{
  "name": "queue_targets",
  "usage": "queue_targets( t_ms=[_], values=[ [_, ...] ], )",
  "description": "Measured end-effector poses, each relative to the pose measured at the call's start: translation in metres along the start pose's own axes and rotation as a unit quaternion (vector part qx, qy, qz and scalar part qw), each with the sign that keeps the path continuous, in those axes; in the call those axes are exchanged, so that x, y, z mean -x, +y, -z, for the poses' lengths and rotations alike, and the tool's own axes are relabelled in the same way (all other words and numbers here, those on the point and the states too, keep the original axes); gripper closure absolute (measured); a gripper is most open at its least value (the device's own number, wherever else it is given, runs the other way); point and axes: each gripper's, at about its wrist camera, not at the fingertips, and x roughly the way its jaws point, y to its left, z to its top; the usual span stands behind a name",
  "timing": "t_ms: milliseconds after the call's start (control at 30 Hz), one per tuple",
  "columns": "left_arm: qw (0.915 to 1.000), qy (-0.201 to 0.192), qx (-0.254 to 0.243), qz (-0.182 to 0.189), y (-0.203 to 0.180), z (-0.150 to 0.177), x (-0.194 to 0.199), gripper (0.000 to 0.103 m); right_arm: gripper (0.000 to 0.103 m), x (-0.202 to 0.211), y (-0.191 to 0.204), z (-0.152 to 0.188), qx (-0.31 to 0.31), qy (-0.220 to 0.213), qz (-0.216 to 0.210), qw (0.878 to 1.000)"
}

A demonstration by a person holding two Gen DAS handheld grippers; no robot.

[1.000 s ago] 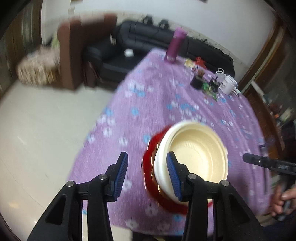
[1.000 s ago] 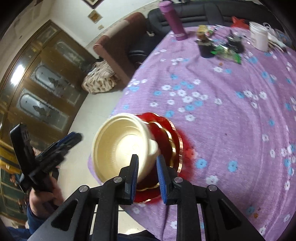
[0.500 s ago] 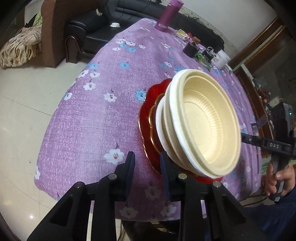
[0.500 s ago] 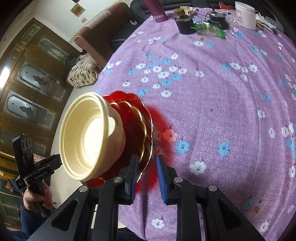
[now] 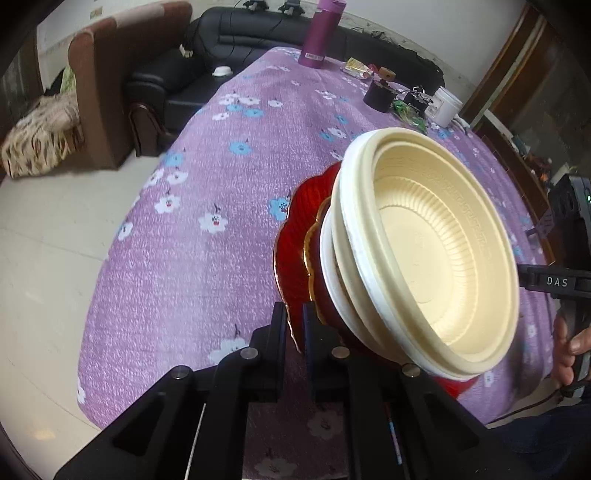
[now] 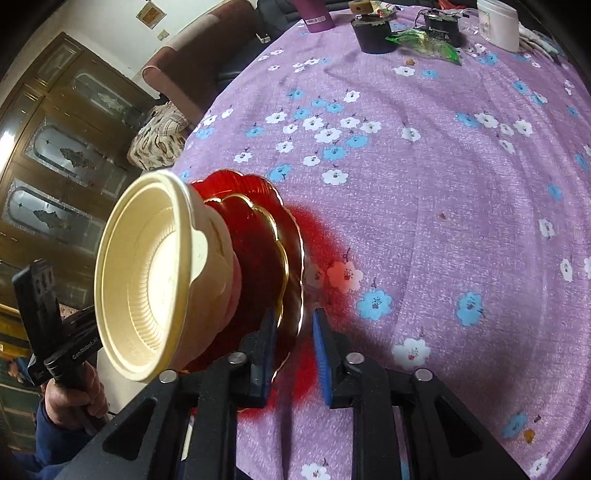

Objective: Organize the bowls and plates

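The bowls (image 5: 436, 254) look like thin moulded plastic, cream, matt to faintly satin, with fine ribs pressed around the inner wall. The plates (image 6: 266, 251) under them are glossy translucent red, plastic or glass I cannot tell, fluted, with shiny gold scalloped rims. The tablecloth (image 6: 424, 192) is matt purple cloth with a coarse, grainy weave and printed flowers. The left gripper (image 5: 294, 328) and right gripper (image 6: 295, 350) are matt black plastic with bare metal pins; the right pads (image 6: 322, 354) look like blue ribbed rubber. The sofa (image 5: 229, 48) is glossy black leather. The flask (image 5: 319, 35) has a smooth magenta satin finish. The cabinet (image 6: 62, 122) is polished dark wood with glass panes.
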Motion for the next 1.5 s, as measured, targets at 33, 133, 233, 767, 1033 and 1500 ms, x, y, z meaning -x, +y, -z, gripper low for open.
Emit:
queue_targets(
  t_ms=[33, 133, 233, 767, 1033, 1500],
  values=[
    [1.0000, -0.001, -0.005, -0.003, -0.001, -0.001, -0.001, 0.095, 0.092, -0.002, 0.001, 0.000, 0.004, 0.000, 0.004, 1.000],
    [0.9999, 0.000, -0.011, -0.008, -0.005, -0.006, -0.005, 0.095, 0.093, -0.004, 0.003, 0.000, 0.008, -0.001, 0.007, 1.000],
    [0.9997, 0.002, -0.019, -0.014, -0.009, -0.009, -0.008, 0.095, 0.093, -0.002, 0.004, 0.000, 0.009, -0.006, 0.003, 1.000],
    [0.9955, 0.005, -0.094, 0.015, -0.097, -0.040, -0.034, 0.095, 0.093, 0.054, -0.052, 0.019, -0.051, -0.050, 0.027, 0.997],
    [0.9893, 0.012, -0.140, 0.040, -0.170, -0.055, -0.058, 0.095, 0.093, 0.099, -0.111, 0.040, -0.106, -0.083, 0.052, 0.990],
    [0.9846, 0.019, -0.170, 0.036, -0.245, -0.075, -0.107, 0.095, 0.094, 0.134, -0.187, 0.053, -0.156, -0.097, 0.084, 0.979]
  ],
)
